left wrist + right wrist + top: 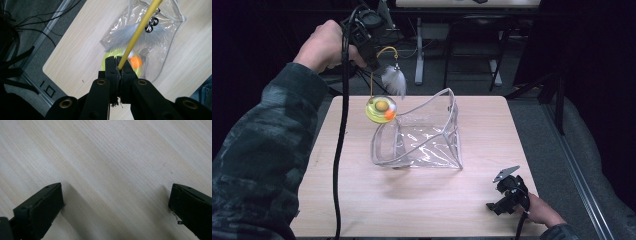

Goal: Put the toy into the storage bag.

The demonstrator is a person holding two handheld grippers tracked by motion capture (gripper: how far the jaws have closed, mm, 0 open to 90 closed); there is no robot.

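A cat toy hangs over the table's far left part: a yellow-green disc (380, 109) with an orange ball (389, 114), a thin yellow wand (387, 49) and a white feather (394, 80). My left gripper (373, 61) is raised above it and shut on the wand (140, 30). In the left gripper view the feather (127, 35), small bells (151, 23) and the orange ball (135, 61) lie beyond the jaws. An open clear plastic bag (422, 132) stands mid-table, just right of the disc. My right gripper (498, 204) rests at the table's near right, open over bare wood (116, 195).
The light wooden table (362, 200) has free room at its front and left. Beyond its far edge stand grey table legs (419, 55) and loose black cables on a grey floor (30, 37). A black cable (343, 125) trails from the left gripper across the table's left side.
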